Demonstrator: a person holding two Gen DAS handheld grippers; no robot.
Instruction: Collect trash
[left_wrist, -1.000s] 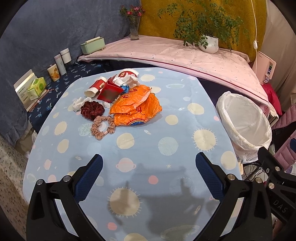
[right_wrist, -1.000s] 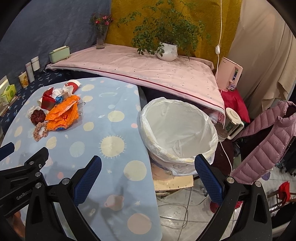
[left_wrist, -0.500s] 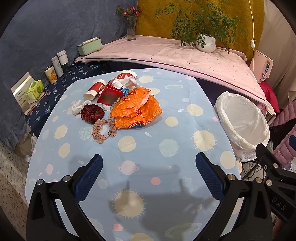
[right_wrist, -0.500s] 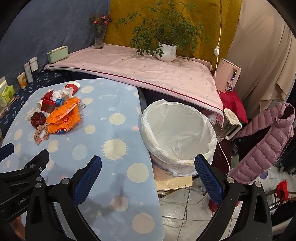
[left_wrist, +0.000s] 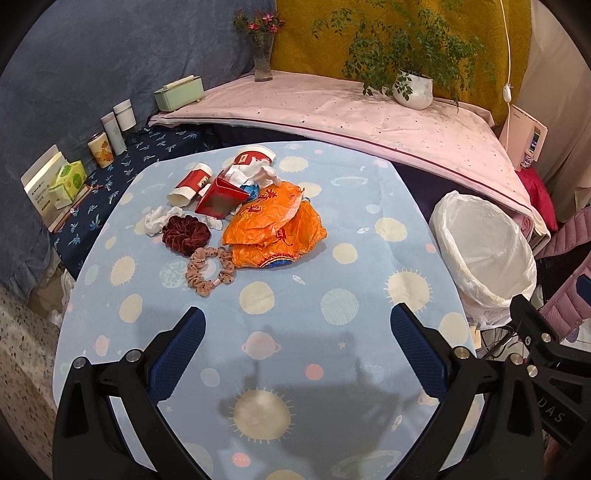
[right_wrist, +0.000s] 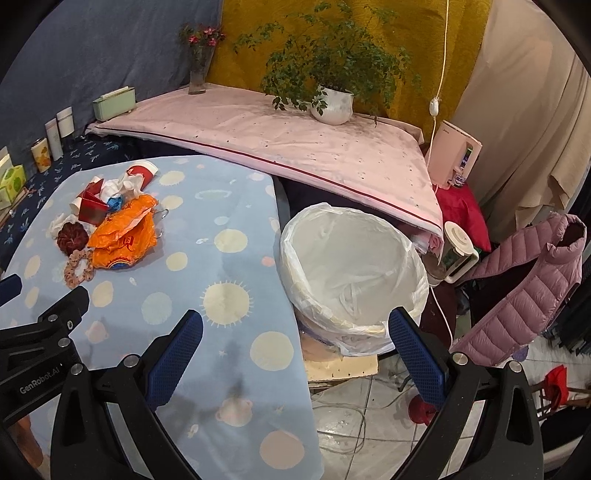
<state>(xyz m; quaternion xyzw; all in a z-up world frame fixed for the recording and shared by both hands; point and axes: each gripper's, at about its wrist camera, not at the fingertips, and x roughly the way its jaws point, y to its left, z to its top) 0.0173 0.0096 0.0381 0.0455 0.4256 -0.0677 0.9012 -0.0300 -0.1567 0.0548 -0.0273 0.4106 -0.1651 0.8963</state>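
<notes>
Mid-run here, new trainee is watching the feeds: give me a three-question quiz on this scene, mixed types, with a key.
1. True or false: the left gripper is shut on the orange plastic bag.
2. Multiple choice: the white-lined trash bin stands A) on the table, B) beside the table, off its edge, C) on the pink-covered shelf.
3. Fill in: two scrunchies lie by the bag, a dark red scrunchie and a ____ one.

Key: 1 false, both it and the right gripper are open and empty; 2 B; 3 pink.

Trash pile lies on the table's far left; bin stands right, beside it.
</notes>
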